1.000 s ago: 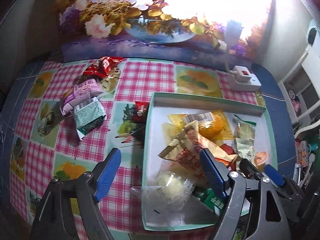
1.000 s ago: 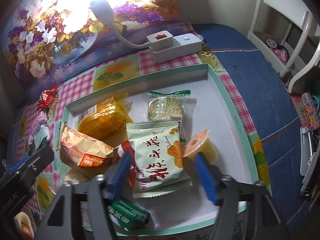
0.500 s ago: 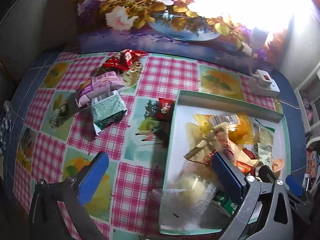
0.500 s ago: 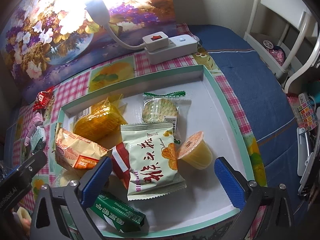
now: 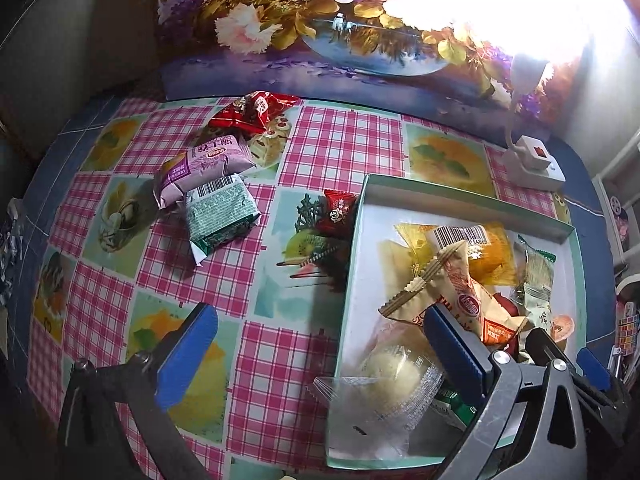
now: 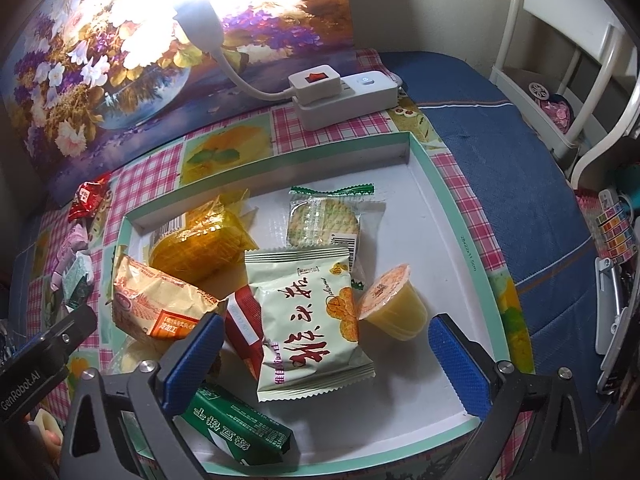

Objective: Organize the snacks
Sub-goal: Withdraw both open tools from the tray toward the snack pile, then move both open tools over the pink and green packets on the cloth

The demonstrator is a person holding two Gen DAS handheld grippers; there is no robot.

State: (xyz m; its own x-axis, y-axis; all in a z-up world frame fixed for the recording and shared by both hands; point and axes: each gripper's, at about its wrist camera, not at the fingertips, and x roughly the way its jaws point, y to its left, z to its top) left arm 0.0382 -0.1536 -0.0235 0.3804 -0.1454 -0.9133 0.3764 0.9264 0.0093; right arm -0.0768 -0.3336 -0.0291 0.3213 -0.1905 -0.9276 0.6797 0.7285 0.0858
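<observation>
Both tools have spread wide since a second ago: the left tool (image 5: 316,340) and the right tool (image 6: 324,350) each show blue pads far apart with nothing clamped between them, where a moment earlier the jaws stood narrower. The left view has also swung leftward, so more of the checked tabletop (image 5: 340,148) now shows. That suggests a fresh pick is being set up. The snacks are split between two places. In the box (image 6: 472,264) lie a pale green packet (image 6: 308,320), a jelly cup (image 6: 394,306), a cracker pack (image 6: 324,222), an orange-wrapped cake (image 6: 200,248), a tan packet (image 6: 156,304), a small red packet (image 6: 242,326) and a dark green bar (image 6: 240,428); a clear-wrapped pastry (image 5: 394,380) overhangs its near left edge. Loose on the tabletop are a purple packet (image 5: 204,166), a green-and-white packet (image 5: 220,216), a red packet (image 5: 252,114) and a small red candy (image 5: 338,214) just beside the box wall. Those four are probably what is left to gather. The lamp's glare washes out the upper part of both views, the red packet in the box is mostly buried under its neighbours, and the left tool's right finger covers part of the tan packet. The printing on most wrappers is too small to read.
</observation>
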